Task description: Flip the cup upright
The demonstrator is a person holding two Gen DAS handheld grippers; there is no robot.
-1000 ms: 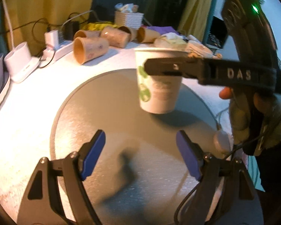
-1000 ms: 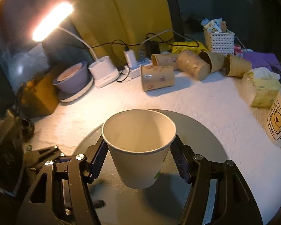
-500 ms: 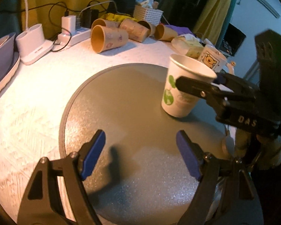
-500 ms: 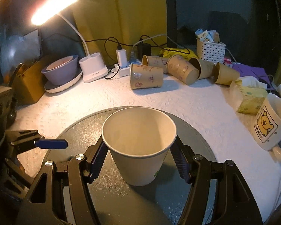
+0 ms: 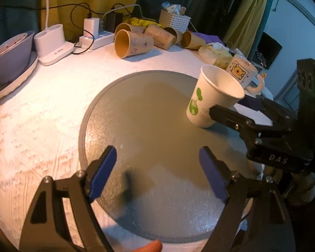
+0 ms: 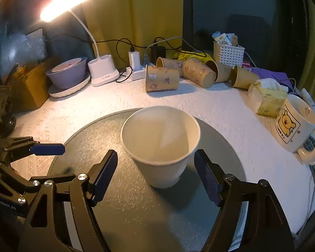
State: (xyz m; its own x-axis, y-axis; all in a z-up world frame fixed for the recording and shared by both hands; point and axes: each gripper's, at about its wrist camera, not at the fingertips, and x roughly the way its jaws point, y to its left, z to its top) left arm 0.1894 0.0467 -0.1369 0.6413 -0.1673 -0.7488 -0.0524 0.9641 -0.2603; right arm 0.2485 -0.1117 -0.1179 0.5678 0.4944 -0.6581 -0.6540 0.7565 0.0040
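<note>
On the grey mat (image 6: 136, 210), the white cup (image 6: 160, 145) stands upright, mouth open.

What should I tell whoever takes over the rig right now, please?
Left hand-held gripper: open, holding nothing, over the near part of the grey disc.
Right hand-held gripper: open, fingers on either side of the cup with a gap on both sides.
Cup: upright, mouth up, standing on the disc.
Done: the flip and the release.
Left: back the right hand-held gripper away without knocking the cup.
</note>
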